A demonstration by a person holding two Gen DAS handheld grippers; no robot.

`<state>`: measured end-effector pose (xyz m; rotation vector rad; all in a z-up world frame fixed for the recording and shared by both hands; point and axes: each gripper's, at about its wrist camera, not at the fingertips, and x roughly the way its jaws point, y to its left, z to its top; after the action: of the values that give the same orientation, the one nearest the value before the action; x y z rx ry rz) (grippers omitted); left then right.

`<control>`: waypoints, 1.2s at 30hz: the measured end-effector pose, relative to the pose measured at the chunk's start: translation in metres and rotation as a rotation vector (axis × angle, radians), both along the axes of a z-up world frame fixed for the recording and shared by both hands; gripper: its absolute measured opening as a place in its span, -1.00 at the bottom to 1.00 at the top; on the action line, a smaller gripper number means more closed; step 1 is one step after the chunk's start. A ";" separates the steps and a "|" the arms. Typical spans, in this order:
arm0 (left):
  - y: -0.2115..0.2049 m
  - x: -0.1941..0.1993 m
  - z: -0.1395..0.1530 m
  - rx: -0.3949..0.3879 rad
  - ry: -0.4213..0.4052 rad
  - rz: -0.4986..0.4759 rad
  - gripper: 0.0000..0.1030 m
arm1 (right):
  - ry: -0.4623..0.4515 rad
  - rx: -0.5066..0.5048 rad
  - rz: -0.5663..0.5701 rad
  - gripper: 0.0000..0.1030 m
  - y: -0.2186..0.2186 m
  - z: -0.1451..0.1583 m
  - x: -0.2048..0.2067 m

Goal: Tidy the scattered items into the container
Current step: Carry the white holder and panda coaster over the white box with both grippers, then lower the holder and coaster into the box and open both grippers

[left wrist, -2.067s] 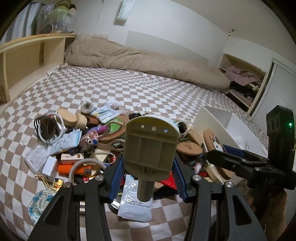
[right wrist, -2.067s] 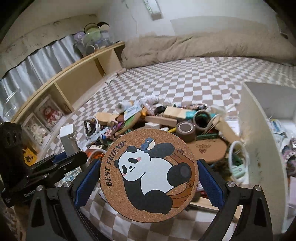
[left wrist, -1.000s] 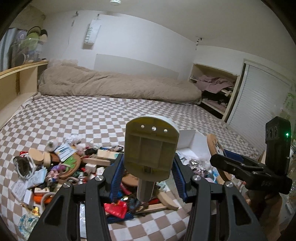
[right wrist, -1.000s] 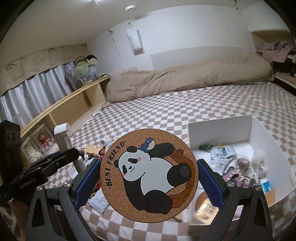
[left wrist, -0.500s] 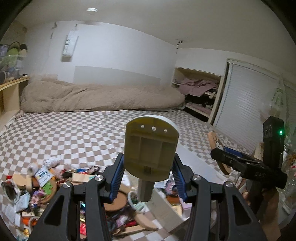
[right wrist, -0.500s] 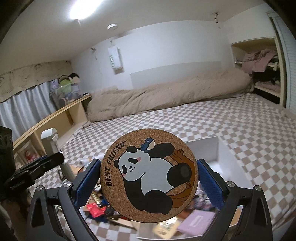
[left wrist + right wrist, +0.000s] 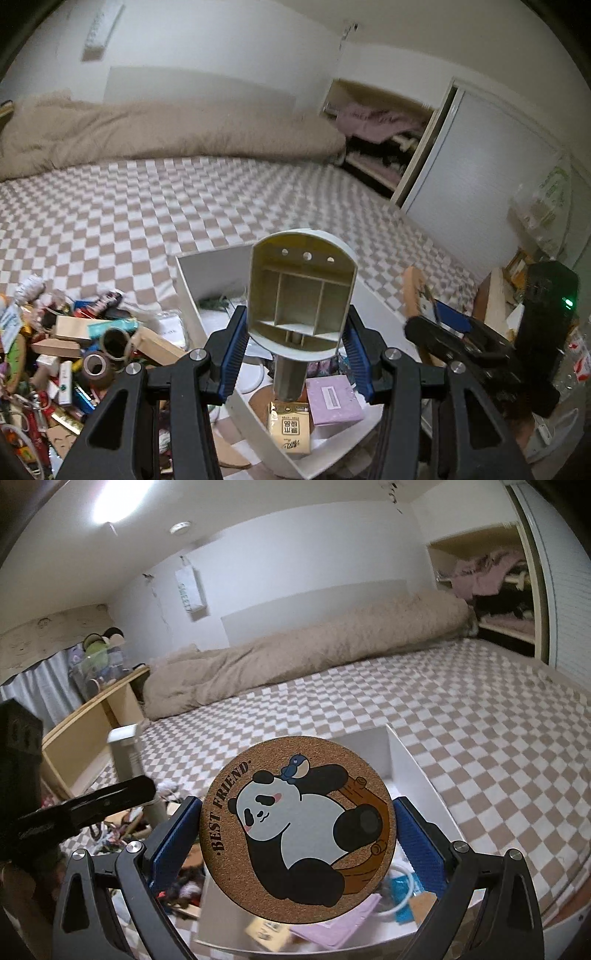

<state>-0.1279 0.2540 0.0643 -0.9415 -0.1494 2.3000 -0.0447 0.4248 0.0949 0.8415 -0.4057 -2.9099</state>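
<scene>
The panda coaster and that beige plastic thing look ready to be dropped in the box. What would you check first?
1. Left hand-held gripper grips the beige plastic piece: ok, pads press both sides.
2. Right hand-held gripper grips the coaster: ok, held upright by its edges.
3. White box below the plastic piece: ok, its inside shows under it.
4. Box below the coaster: ok, it hangs over the opening.
5. Room in the box: ok, bare floor shows beside the purple packet.
6. The two grippers clear of each other: cannot tell.
</scene>
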 end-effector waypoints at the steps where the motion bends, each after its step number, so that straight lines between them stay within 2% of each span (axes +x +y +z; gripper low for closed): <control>1: 0.007 -0.005 -0.004 -0.017 -0.017 -0.005 -0.03 | -0.008 -0.003 -0.002 0.95 0.003 -0.004 -0.001; 7: 0.038 -0.027 -0.033 -0.109 -0.089 -0.018 -0.03 | -0.055 -0.010 -0.004 0.95 0.013 -0.021 -0.009; 14: 0.051 -0.052 -0.060 -0.233 -0.141 0.051 -0.03 | -0.077 -0.014 -0.021 0.95 0.026 -0.028 -0.011; 21: 0.058 -0.071 -0.071 -0.297 -0.142 0.092 -0.03 | -0.103 0.009 -0.026 0.95 0.030 -0.031 -0.013; 28: 0.064 -0.080 -0.076 -0.363 -0.090 0.132 -0.03 | -0.116 -0.006 -0.026 0.95 0.032 -0.031 -0.019; 30: 0.064 -0.083 -0.077 -0.394 -0.062 0.147 0.05 | -0.124 -0.011 -0.022 0.95 0.033 -0.031 -0.022; 32: 0.063 -0.086 -0.078 -0.421 -0.033 0.175 0.56 | -0.136 -0.028 -0.013 0.95 0.034 -0.032 -0.026; 36: 0.057 -0.088 -0.075 -0.396 -0.018 0.184 0.58 | -0.157 -0.033 -0.011 0.95 0.036 -0.033 -0.033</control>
<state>-0.2164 0.3113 -0.0103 -1.1850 0.2306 2.5447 -0.0773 0.4610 0.0615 1.0692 -0.4706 -2.8486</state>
